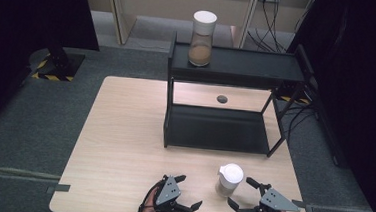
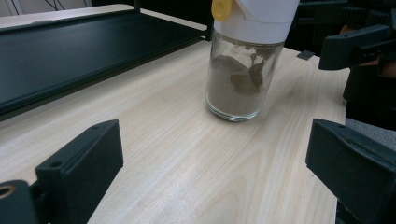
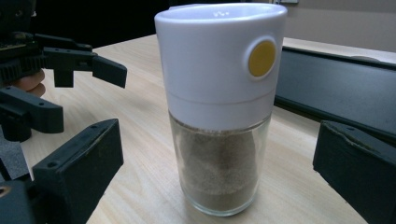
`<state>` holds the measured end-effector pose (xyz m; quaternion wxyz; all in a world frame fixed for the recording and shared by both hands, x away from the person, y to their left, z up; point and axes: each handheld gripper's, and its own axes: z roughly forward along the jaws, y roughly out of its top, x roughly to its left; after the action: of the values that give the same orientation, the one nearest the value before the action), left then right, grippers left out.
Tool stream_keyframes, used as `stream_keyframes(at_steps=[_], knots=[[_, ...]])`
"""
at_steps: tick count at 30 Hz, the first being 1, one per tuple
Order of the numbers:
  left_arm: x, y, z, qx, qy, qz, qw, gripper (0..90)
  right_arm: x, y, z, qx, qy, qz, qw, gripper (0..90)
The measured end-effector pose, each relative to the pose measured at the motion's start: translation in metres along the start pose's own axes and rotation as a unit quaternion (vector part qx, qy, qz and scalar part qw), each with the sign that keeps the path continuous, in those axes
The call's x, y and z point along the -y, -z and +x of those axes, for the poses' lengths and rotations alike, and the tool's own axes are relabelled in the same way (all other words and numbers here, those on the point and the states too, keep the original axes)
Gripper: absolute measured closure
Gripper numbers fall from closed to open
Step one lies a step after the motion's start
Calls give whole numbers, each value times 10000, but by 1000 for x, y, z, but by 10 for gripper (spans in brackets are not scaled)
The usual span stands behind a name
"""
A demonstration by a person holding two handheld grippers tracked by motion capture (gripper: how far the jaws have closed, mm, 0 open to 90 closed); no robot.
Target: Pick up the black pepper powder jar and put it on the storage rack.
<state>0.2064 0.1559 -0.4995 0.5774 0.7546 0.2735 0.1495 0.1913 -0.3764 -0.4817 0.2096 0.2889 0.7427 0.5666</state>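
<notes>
A glass jar point(image 1: 229, 179) with a white cap and brown powder stands upright on the wooden table point(image 1: 124, 131) near the front edge. In the right gripper view the jar point(image 3: 219, 116) rises just ahead of the jaws, showing a yellow button. My right gripper point(image 1: 244, 194) is open, just right of the jar and not touching it. My left gripper point(image 1: 189, 191) is open to the jar's left, with the jar point(image 2: 243, 70) farther off ahead. A second, taller jar point(image 1: 202, 38) with the same powder stands on the top of the black shelf point(image 1: 229, 64).
The black two-level shelf rack occupies the back right of the table; its lower tray point(image 1: 217, 129) holds nothing. A round hole point(image 1: 221, 99) sits in the tabletop behind it. Cables point(image 1: 272, 21) hang at the far wall. Bare tabletop stretches to the left.
</notes>
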Motion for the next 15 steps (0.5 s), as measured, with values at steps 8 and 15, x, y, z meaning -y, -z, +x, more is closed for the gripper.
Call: stream_keyframes(at_steps=[8,15], knots=[[0,0,0,-10,-14,6,10000,37,-6,-14,-3,-59,45,130,9999,36],[0,0,0,-8,-10,3,10000,38,-10,-22,-3,33,-3,257,9997,70]])
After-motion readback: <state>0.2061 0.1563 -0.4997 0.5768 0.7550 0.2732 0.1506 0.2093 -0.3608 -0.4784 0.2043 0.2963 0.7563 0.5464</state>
